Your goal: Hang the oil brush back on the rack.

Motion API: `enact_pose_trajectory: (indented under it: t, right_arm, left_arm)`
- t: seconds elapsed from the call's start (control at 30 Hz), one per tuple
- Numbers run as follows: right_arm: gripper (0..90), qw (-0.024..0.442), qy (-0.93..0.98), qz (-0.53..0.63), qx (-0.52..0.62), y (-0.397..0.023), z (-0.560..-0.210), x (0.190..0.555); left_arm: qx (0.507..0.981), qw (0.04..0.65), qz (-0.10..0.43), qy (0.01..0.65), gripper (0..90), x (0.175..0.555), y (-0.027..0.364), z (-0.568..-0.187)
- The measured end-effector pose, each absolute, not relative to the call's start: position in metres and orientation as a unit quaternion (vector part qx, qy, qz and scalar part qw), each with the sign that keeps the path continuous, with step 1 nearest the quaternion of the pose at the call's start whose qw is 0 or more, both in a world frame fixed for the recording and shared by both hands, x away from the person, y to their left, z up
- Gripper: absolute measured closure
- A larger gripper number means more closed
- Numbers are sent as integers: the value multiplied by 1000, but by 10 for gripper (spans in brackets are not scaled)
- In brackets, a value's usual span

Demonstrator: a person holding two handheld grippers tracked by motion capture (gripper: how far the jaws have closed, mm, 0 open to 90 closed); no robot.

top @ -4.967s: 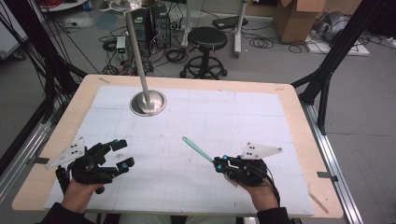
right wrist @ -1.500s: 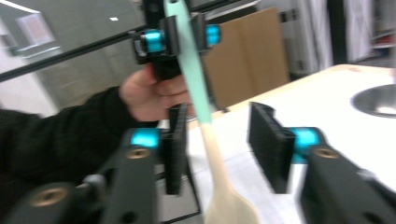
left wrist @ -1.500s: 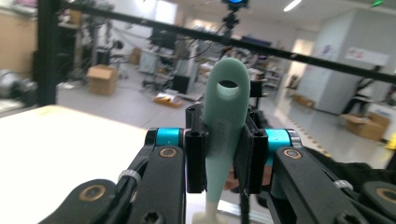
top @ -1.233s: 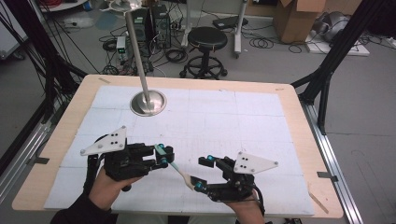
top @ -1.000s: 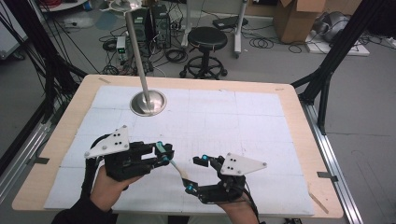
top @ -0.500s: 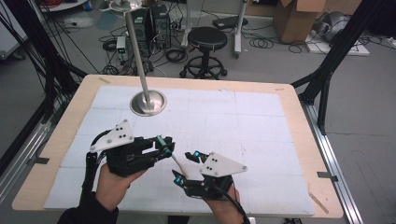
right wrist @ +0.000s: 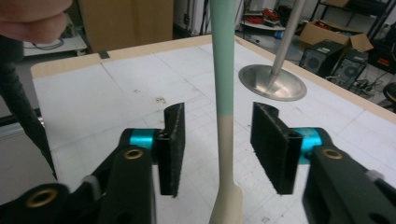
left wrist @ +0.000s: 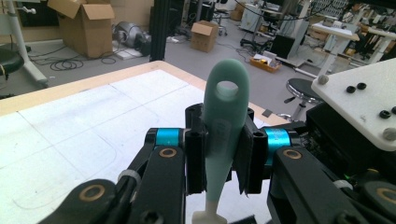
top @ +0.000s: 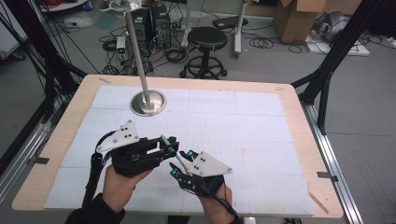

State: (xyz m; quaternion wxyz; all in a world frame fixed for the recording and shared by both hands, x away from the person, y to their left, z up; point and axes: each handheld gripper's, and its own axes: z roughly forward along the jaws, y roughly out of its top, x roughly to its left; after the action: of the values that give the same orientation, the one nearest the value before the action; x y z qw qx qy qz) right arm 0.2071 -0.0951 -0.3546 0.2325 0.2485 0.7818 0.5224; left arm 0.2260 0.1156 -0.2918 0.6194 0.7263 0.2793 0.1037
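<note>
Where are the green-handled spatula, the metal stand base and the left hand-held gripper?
Green-handled spatula (left wrist: 225, 126): left gripper view, green handle.
Metal stand base (top: 148, 103): high view, round dish rim.
Left hand-held gripper (left wrist: 224, 161): left gripper view, between fingertips.

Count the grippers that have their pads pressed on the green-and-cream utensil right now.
1. The left gripper clamps the utensil near its holed green end. The right gripper, jaws just closing, straddles the cream shaft with gaps on both sides.

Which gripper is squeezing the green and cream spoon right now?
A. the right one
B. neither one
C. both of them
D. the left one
D: the left gripper has its pads pressed on the spoon, while the right gripper has been closing around the handle but gaps remain on both sides.
</note>
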Motion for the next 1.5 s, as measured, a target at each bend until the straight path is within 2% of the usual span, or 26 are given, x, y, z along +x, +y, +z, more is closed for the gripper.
enact_pose_trajectory:
  t: [0.33,0.6,0.83,0.87,0.97,1.1,1.27,1.5]
  right_arm:
    - [809,268,781,514,232,-96,-353,202]
    - [825,284,777,513,229,-95,-353,200]
    - [832,265,773,528,231,-97,-352,200]
    - [834,256,773,532,231,-97,-352,200]
    - [836,241,771,542,233,-99,-352,201]
    - [836,214,767,561,225,-105,-352,203]
    - [836,164,761,589,218,-114,-355,207]
    - [836,70,750,631,187,-122,-360,211]
  left_arm:
    - [722,624,102,282,758,225,113,-293]
    - [718,625,103,287,758,225,114,-292]
    - [712,640,99,270,750,226,117,-294]
    - [706,650,101,261,738,226,118,-295]
    - [691,677,96,234,572,228,122,-296]
    - [680,700,68,210,458,232,130,-296]
    - [676,710,46,192,416,233,138,-297]
    - [676,718,14,166,406,234,143,-302]
